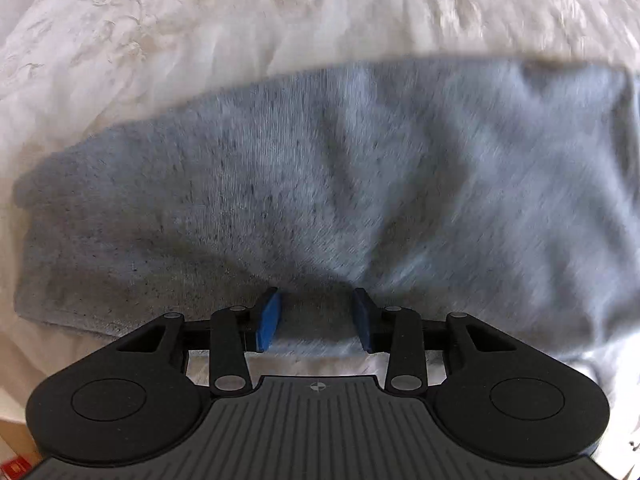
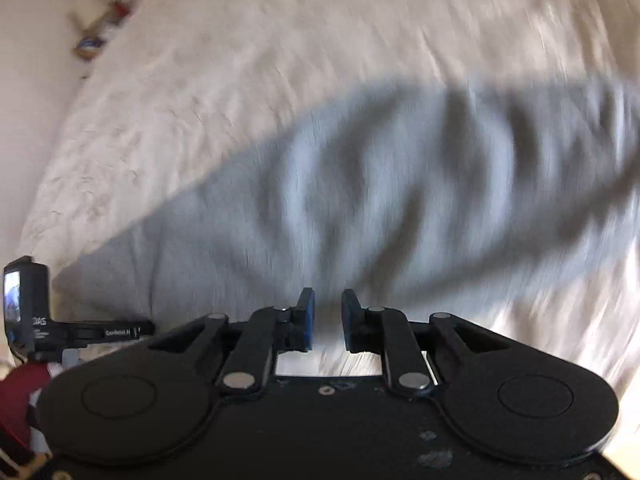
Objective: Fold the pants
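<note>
Grey pants (image 1: pixel 320 184) lie spread across a white bedspread (image 1: pixel 200 20). My left gripper (image 1: pixel 316 318) points down at their near edge. Its blue pads (image 1: pixel 269 320) stand a little apart with grey cloth bunched between them, and creases fan out from that spot, so it is shut on the pants. In the right wrist view the same pants (image 2: pixel 320 200) stretch from lower left to upper right, blurred. My right gripper (image 2: pixel 328 318) hovers over their near edge, open, with a narrow gap between its pads (image 2: pixel 307 316) and nothing pinched there.
The bedspread (image 2: pixel 240 60) surrounds the pants on all sides. The bed's left edge, with small clutter (image 2: pixel 96 32) beyond it, shows at upper left. The left device's camera body (image 2: pixel 24 300) and a red sleeve (image 2: pixel 16 396) sit at the left. A red box (image 1: pixel 16 467) lies at bottom left.
</note>
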A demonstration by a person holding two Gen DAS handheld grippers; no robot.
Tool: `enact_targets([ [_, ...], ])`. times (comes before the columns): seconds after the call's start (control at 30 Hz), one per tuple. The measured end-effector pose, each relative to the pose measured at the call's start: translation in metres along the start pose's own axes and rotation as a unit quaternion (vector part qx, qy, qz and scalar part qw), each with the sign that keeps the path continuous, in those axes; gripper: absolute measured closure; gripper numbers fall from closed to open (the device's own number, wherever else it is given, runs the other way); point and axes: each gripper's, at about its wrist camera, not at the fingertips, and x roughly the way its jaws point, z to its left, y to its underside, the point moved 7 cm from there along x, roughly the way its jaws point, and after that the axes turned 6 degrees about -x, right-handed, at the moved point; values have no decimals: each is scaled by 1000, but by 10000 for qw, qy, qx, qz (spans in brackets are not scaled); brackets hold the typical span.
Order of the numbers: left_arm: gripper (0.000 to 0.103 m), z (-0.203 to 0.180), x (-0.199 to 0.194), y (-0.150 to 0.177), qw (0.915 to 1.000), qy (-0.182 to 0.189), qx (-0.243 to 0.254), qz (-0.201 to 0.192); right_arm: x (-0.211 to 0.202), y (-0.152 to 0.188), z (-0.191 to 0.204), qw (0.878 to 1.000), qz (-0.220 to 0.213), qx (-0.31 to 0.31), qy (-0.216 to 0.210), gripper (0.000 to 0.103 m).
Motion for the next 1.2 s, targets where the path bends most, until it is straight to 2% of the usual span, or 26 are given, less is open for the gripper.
enact_targets([
  [0.03, 66, -6, -10, -6, 9999, 36, -52, -140, -2, -15, -8, 9998, -134, -122, 35, 68],
  [0.07, 66, -13, -19, -13, 9995, 67, -84, -296, -3, -26, -15, 9995, -235, -214, 49, 64],
  [0.13, 65, -34, -36, -24, 9981, 236, -159, -539, 6, -54, -30, 9986, -342, -378, 124, 63],
  [0.2, 65, -60, -47, -34, 9956, 604, -287, -649, 22, -83, -45, 9978, -354, -521, 218, 63],
  [0.27, 65, -90, -49, -39, 9922, 1058, -369, -550, 40, -106, -58, 9973, -219, -643, 264, 63],
  [0.37, 65, -129, -40, -37, 9886, 1450, -237, -340, 67, -132, -75, 9963, -39, -818, 243, 62],
  [0.5, 65, -153, 0, -22, 9915, 1286, 84, 198, 101, -152, -83, 9924, 323, -1188, 76, 50],
  [0.63, 64, -161, 10, -19, 9929, 1121, 389, 121, 136, -155, -87, 9857, 733, -1513, -67, 48],
  [0.7, 64, -164, 10, -20, 9923, 1171, 352, 189, 148, -153, -87, 9844, 875, -1509, -220, 48],
  [0.77, 64, -163, 12, -24, 9915, 1254, 245, 259, 153, -147, -83, 9831, 976, -1495, -398, 72],
  [0.8, 64, -155, 12, -27, 9910, 1285, 223, 287, 151, -145, -81, 9826, 961, -1542, -389, 93],
  [0.9, 65, -148, -2, -36, 9896, 1411, 202, 201, 119, -141, -65, 9762, 348, -2129, -216, 92],
  [1.0, 65, -143, -36, -57, 9855, 1662, 240, -237, 76, -125, -54, 9658, -207, -2580, -153, 92],
  [1.1, 64, -143, -65, -90, 9787, 1885, 260, -769, 53, -101, -53, 9602, -396, -2763, -73, 92],
  [1.2, 64, -159, -70, -122, 9750, 1981, 409, -923, 43, -78, -54, 9603, -365, -2766, -58, 92],
])
